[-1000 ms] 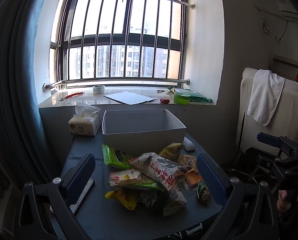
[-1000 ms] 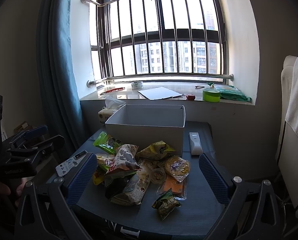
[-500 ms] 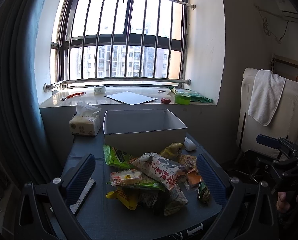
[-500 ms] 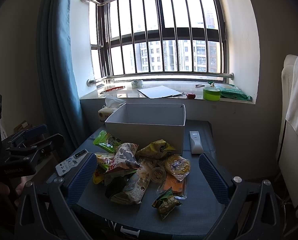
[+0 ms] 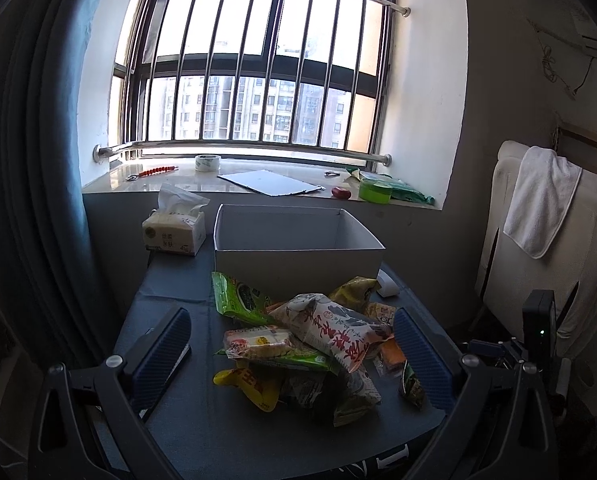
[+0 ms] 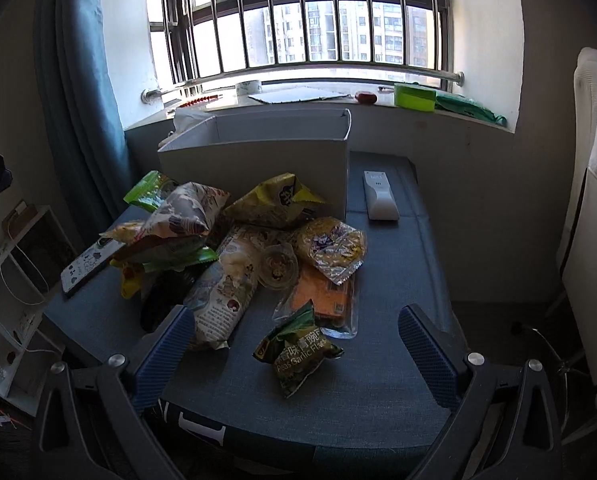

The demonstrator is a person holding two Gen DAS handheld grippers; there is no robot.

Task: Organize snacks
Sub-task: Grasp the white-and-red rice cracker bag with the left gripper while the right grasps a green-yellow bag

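Observation:
A heap of snack packets (image 5: 306,340) lies on the dark blue table, in front of an empty white box (image 5: 294,248). In the right wrist view the heap (image 6: 234,248) spreads before the box (image 6: 254,168), and a small green peas packet (image 6: 298,352) lies nearest, between my fingers. My left gripper (image 5: 294,348) is open and empty, low over the table, with the heap between its fingers. My right gripper (image 6: 294,344) is open and empty, just above the table's front edge.
A tissue pack (image 5: 174,228) stands left of the box. A white remote (image 6: 380,196) lies right of the box. A phone (image 6: 90,268) lies at the table's left edge. The windowsill (image 5: 258,184) holds tape, paper and a green tub. A towel (image 5: 538,200) hangs at right.
The right gripper has moved forward and down toward the table, so the snacks loom larger. The left gripper has come a little closer to the heap. Both stay open.

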